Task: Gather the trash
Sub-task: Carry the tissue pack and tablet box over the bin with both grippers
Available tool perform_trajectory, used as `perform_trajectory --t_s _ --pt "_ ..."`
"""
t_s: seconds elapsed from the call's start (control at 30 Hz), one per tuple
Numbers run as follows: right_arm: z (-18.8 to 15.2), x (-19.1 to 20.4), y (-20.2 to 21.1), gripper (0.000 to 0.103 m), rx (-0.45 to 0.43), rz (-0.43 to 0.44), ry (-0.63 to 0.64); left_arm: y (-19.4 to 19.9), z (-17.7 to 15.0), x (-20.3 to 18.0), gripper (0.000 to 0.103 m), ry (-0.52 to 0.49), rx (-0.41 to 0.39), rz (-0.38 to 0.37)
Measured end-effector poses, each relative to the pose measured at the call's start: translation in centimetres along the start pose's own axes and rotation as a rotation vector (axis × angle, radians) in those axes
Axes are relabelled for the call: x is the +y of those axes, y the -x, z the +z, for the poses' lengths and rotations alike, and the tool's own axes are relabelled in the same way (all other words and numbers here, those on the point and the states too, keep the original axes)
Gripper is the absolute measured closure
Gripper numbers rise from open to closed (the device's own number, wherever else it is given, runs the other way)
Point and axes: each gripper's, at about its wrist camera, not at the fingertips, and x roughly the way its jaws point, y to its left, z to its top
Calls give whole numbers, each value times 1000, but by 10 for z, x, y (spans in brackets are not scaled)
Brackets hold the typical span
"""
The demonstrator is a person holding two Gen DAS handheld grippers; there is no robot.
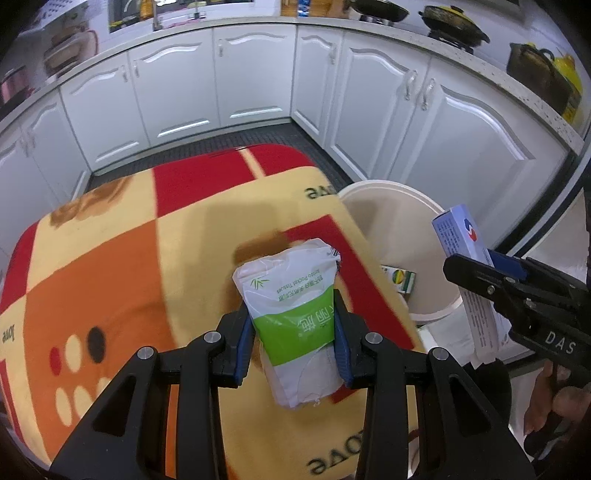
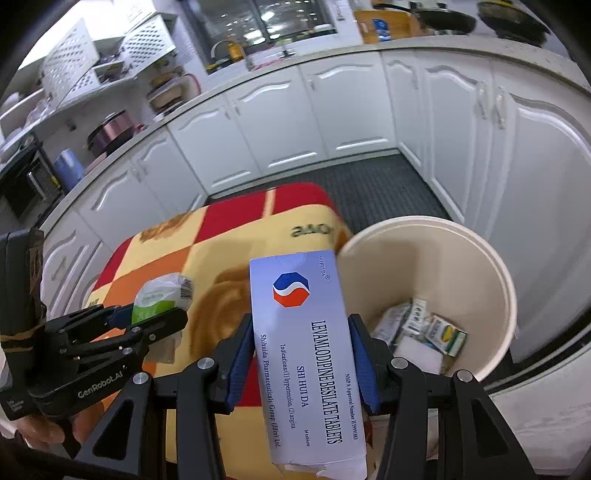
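My left gripper point(image 1: 293, 332) is shut on a white and green tissue pack point(image 1: 291, 302) and holds it above the checked blanket point(image 1: 129, 277). The pack also shows in the right wrist view point(image 2: 159, 299). My right gripper point(image 2: 301, 354) is shut on a pale blue medicine box point(image 2: 303, 350), held upright beside the cream trash bin point(image 2: 495, 280). The box also shows in the left wrist view point(image 1: 465, 236), to the right of the bin point(image 1: 391, 188). The bin holds several small boxes and wrappers point(image 2: 421, 328).
White kitchen cabinets point(image 1: 251, 77) run along the back and right. Dark tiled floor point(image 2: 369, 184) lies between them and the blanket-covered table. Pots point(image 1: 454, 22) sit on the counter.
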Motion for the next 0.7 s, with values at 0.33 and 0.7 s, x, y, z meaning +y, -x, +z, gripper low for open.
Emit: perform_trajectory --t_s 0.33,0.7 --pt "10 -54 2 55 -7 -77 -78 -30 26 -38 69 -25 35 -88" --pt "18 -93 -24 55 26 -123 -145 -73 50 -65 68 -28 64 -112"
